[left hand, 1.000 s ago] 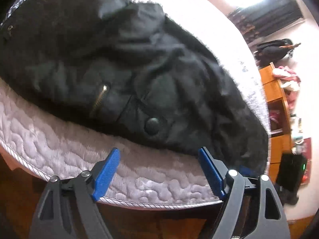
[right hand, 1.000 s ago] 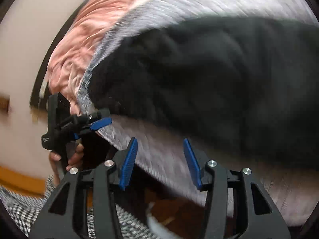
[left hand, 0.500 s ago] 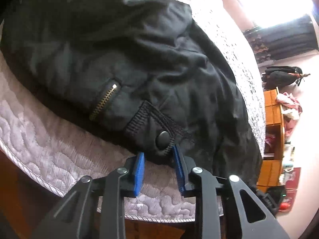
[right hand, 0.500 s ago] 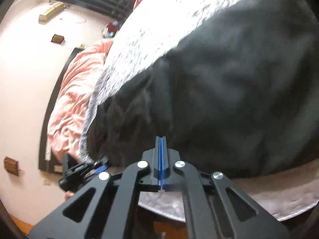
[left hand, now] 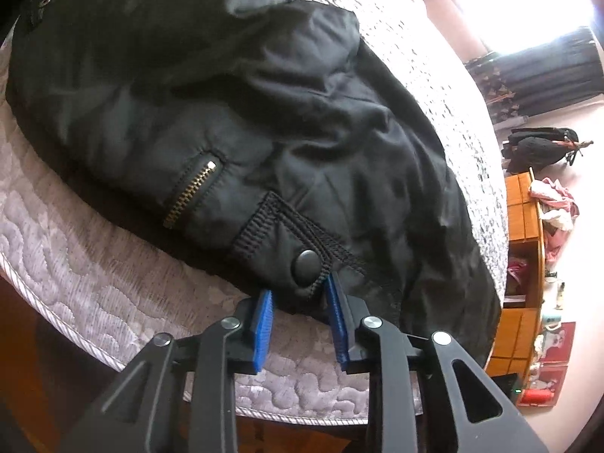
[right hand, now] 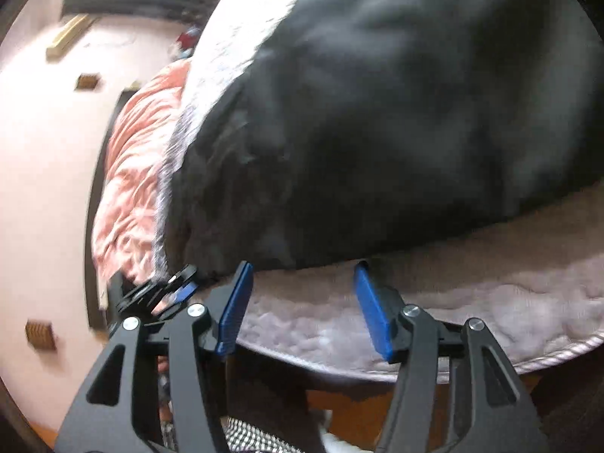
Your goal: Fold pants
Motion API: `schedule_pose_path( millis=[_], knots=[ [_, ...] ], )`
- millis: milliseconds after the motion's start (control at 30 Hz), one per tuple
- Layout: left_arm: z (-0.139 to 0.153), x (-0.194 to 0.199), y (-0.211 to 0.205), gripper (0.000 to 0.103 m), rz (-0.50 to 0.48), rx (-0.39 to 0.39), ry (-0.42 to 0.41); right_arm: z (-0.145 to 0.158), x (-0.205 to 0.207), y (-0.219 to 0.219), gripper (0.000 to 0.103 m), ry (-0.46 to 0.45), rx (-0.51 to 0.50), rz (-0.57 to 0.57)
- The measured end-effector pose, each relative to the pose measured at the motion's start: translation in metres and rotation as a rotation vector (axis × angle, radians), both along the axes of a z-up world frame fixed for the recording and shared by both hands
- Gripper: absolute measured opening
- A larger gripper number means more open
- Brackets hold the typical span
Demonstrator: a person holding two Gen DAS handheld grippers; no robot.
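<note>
Black pants (left hand: 264,120) lie spread on a grey quilted mattress (left hand: 75,271). A brass zip pocket (left hand: 190,196) and a waistband tab with a black snap button (left hand: 306,263) face me. My left gripper (left hand: 296,298) has its blue pads on either side of the tab's lower edge, partly closed around the cloth. In the right wrist view the pants (right hand: 396,113) fill the upper frame. My right gripper (right hand: 302,268) is open just at the pants' near edge, holding nothing. The left gripper (right hand: 177,287) shows small at the left there.
A pink crumpled blanket (right hand: 128,188) lies at the mattress's far end. Orange wooden shelves (left hand: 524,234) with clutter and a black bag (left hand: 540,147) stand by the wall at right. The mattress edge (left hand: 264,415) is just under both grippers; dark floor lies below.
My left gripper closed in on the snap tab and moved up to it. My right gripper, shut half a second ago, has opened wide at the pants' near edge.
</note>
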State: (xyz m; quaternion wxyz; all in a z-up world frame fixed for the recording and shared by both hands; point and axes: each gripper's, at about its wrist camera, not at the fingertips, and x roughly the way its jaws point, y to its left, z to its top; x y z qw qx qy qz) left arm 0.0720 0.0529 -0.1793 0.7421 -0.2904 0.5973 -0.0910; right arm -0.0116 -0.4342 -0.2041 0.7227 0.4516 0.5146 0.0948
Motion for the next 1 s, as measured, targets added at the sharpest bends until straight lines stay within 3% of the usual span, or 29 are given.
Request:
schedule_pose_path(
  millis=[100,200,333,400,467,567,600,633,733,867,1000],
  knots=[
    [-0.003,-0.001,0.006,0.026,0.016,-0.038,0.012,-0.002,-0.012,-0.037,0.053,-0.006,0.012,-0.120],
    [-0.012,-0.001,0.012,0.026,0.039,-0.062,0.038,0.000,-0.014,-0.055,0.012,-0.030,-0.006,-0.132],
    [-0.008,-0.004,0.005,0.022,0.045,-0.034,0.009,0.023,-0.012,-0.051,0.006,-0.111,-0.111,-0.097],
    [-0.012,-0.003,0.000,0.022,0.042,-0.009,0.016,0.026,-0.006,-0.045,0.006,-0.095,-0.160,-0.093],
    [-0.024,0.000,-0.005,0.021,0.036,0.004,0.028,0.008,-0.001,-0.036,0.007,-0.017,-0.173,-0.085],
    [-0.023,-0.002,-0.002,0.021,0.033,-0.024,0.021,0.005,-0.002,-0.030,0.011,-0.026,-0.177,-0.079],
    [-0.017,-0.003,0.000,0.022,0.017,-0.030,0.015,0.011,-0.003,-0.029,0.016,-0.037,-0.190,-0.063],
    [-0.012,-0.005,0.005,0.024,0.008,-0.037,0.010,0.019,-0.005,-0.024,0.031,-0.044,-0.199,-0.046],
    [0.004,-0.016,0.025,0.025,0.026,-0.036,-0.018,0.036,-0.009,-0.016,0.053,-0.058,-0.201,-0.026],
    [0.013,-0.028,0.067,0.026,0.121,-0.050,-0.046,0.045,-0.013,-0.004,0.055,-0.056,-0.205,0.016],
    [-0.002,-0.020,0.102,0.025,0.215,-0.053,-0.004,0.049,-0.002,0.017,0.055,-0.063,-0.198,0.052]
  ],
)
